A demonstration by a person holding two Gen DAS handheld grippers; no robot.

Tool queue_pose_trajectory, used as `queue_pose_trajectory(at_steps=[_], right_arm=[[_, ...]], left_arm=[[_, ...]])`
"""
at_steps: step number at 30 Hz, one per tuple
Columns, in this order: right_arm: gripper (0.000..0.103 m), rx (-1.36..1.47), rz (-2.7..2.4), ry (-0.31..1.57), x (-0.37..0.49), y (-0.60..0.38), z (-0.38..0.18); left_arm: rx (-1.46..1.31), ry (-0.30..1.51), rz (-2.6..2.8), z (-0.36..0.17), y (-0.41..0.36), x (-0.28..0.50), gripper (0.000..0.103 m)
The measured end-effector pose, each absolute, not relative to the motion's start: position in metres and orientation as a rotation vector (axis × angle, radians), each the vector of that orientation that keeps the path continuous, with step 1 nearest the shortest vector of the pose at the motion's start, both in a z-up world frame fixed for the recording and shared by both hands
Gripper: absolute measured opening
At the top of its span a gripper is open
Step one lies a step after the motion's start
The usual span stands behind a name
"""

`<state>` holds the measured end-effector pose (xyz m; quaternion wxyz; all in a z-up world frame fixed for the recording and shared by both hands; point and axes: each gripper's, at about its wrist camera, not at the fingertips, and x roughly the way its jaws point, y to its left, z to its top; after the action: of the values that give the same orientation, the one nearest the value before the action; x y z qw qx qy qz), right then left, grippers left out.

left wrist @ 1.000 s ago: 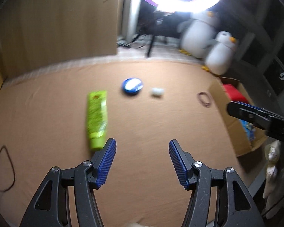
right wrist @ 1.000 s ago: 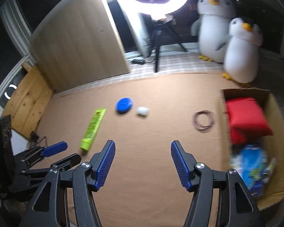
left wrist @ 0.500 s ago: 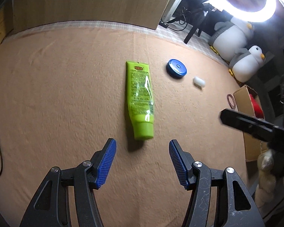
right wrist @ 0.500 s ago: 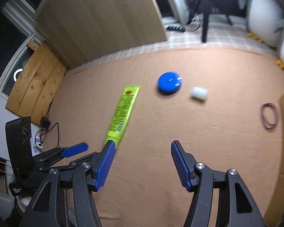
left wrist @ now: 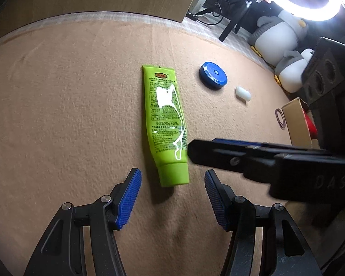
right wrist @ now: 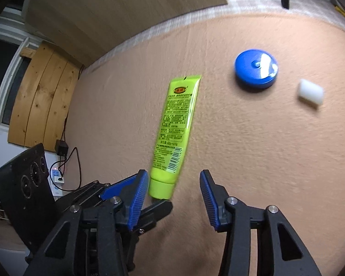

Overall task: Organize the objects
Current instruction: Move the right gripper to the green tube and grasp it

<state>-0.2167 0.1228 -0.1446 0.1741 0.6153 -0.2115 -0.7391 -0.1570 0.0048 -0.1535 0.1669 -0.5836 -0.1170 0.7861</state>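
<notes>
Left wrist view looks steeply down along the left gripper (left wrist: pixel 172 195) onto the tan mat (left wrist: pixel 69 115), close in, with the cardboard box (left wrist: pixel 296 124) and ring light (left wrist: pixel 310 11) at its right edge. Right wrist view looks down from the right, equally near, toward wooden boards (right wrist: pixel 41 96) at left. Both share the green tube (left wrist: pixel 165 119), blue lid (left wrist: pixel 213 74) and white piece (left wrist: pixel 242 93).

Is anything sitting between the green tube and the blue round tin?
No. In both wrist views only bare tan mat separates the green tube from the blue round tin; the small white piece lies beyond the tin.
</notes>
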Motion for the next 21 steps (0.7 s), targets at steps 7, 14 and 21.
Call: queue_pose_trajectory(at_steps=[7,14,21], right_arm=[[0.037,1.786,-2.042,-0.633,-0.226,0.113,-0.158],[0.03,1.785,-2.014,-0.648,-0.23,0.108,-0.161],[0.028,1.774,-2.019,-0.666,-0.227,0.109,-0.158]], left_arm=[[-1.658,-0.333,2.223,-0.159,0.009,-0.16,0.055],[-1.655,-0.316,2.23,-0.159,0.012,-0.162,0.041],[-1.657,-0.328,2.246,-0.159,0.012,-0.161,0.036]])
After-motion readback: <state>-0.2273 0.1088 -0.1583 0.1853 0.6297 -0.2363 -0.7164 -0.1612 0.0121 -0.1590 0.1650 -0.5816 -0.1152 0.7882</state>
